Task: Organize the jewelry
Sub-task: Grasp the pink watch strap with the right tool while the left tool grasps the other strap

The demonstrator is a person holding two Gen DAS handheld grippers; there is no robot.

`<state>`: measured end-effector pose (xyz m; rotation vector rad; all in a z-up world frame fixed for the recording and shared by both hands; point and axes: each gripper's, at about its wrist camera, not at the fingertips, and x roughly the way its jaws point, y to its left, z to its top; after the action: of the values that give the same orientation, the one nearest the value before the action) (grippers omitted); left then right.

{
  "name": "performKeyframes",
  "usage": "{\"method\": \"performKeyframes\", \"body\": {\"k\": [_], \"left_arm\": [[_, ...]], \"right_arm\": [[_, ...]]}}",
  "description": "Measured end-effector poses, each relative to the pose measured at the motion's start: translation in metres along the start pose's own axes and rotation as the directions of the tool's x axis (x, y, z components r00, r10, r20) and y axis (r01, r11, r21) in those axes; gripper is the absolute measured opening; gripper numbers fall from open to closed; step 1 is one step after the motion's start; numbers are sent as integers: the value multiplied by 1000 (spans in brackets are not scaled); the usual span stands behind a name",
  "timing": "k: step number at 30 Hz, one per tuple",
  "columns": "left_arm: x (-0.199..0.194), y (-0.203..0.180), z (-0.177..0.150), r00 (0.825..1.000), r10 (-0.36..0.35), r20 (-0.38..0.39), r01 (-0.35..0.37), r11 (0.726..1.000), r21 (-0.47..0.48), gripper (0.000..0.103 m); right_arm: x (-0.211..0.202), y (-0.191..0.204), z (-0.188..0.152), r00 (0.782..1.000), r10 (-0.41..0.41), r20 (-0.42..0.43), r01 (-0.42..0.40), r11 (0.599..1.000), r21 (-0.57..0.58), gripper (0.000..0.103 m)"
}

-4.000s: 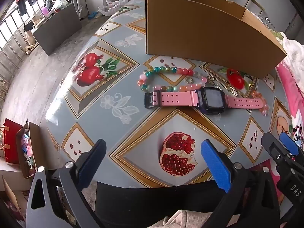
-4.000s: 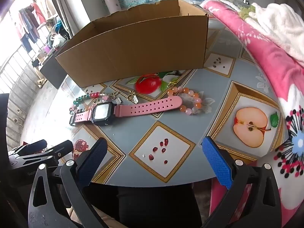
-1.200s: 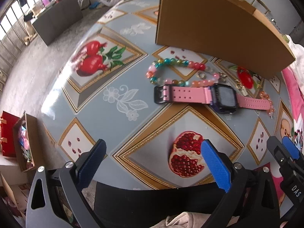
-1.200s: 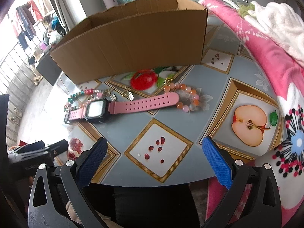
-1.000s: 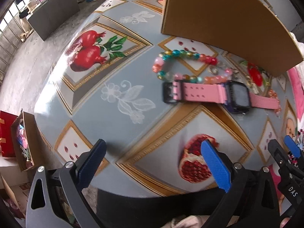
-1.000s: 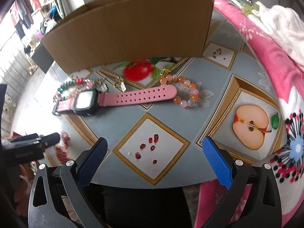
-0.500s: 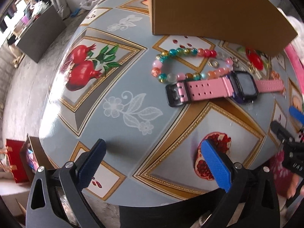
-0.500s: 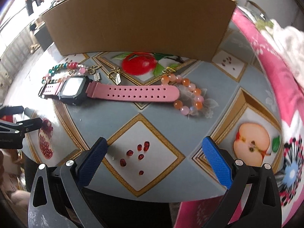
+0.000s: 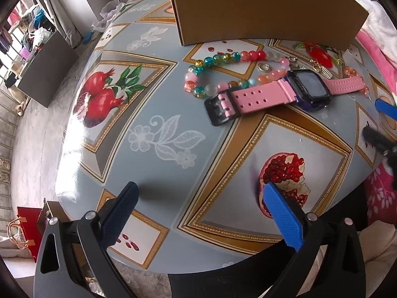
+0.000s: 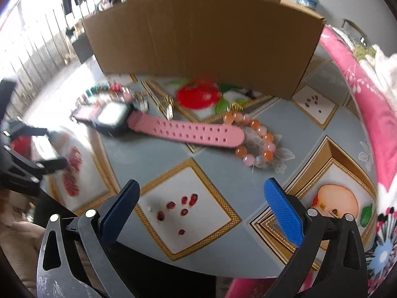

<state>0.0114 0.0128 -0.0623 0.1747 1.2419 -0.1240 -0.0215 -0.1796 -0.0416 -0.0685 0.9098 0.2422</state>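
A pink-strapped watch (image 9: pixel 268 94) (image 10: pixel 173 126) lies flat on the patterned table, in front of a cardboard box (image 9: pixel 260 7) (image 10: pixel 203 42). A multicoloured bead bracelet (image 9: pixel 223 74) lies just behind its buckle end, and an orange-pink bead bracelet (image 10: pixel 258 144) rests at its strap tip. Small gold pieces (image 9: pixel 263 67) lie between bracelet and box. My left gripper (image 9: pixel 198 211) is open over the near table, short of the watch. My right gripper (image 10: pixel 201 206) is open too, nearer the strap tip, holding nothing.
A pink floral blanket (image 10: pixel 359 94) covers the table's right side. The table edge (image 9: pixel 74 173) drops to the floor on the left, where a grey cabinet (image 9: pixel 44 72) and a red bag (image 9: pixel 27 226) stand. The right view is motion-blurred.
Both grippers have moved forward and lower over the table toward the jewelry, so the watch and bracelets look larger. Both stay open; no item has moved.
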Motion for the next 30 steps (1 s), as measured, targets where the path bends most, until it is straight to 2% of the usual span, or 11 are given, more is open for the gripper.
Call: {"method": "performKeyframes", "body": {"k": [2, 5, 7, 9, 11, 14, 16, 20, 24, 27, 30], "left_arm": [[-5, 2, -6, 999, -17, 34, 17, 1000, -18, 99], [-21, 14, -11, 995, -37, 92, 42, 998, -52, 99], [-27, 20, -14, 989, -35, 143, 47, 996, -80, 97], [-32, 26, -18, 982, -52, 184, 72, 992, -102, 91], [-34, 30, -21, 977, -54, 208, 79, 990, -116, 88], [-38, 35, -23, 968, -77, 240, 110, 986, -125, 76], [-39, 39, -22, 961, -94, 259, 128, 985, -118, 70], [-43, 40, -16, 945, -132, 298, 157, 986, -63, 58], [-47, 37, -8, 928, -166, 333, 178, 984, -7, 47], [-51, 36, -6, 912, -193, 361, 195, 980, 29, 42], [-56, 32, -5, 895, -228, 384, 218, 974, 69, 41]], "right_arm": [[-14, 3, 2, 998, 6, 61, -4, 1000, -22, 96], [-25, 10, 8, 990, 86, 109, -79, 995, -65, 94], [-25, 23, 16, 982, 160, 99, -149, 983, -110, 91], [-19, 36, 20, 976, 203, 74, -190, 969, -156, 87], [-11, 53, 24, 972, 233, 38, -221, 953, -210, 84], [-4, 69, 35, 964, 265, 3, -256, 934, -248, 78], [2, 77, 41, 963, 269, -14, -263, 927, -266, 74], [8, 82, 50, 962, 270, -44, -270, 907, -322, 72], [18, 87, 54, 964, 253, -86, -267, 886, -378, 64], [26, 95, 56, 969, 222, -110, -247, 864, -439, 64], [33, 106, 53, 974, 183, -134, -226, 835, -502, 64]]}}
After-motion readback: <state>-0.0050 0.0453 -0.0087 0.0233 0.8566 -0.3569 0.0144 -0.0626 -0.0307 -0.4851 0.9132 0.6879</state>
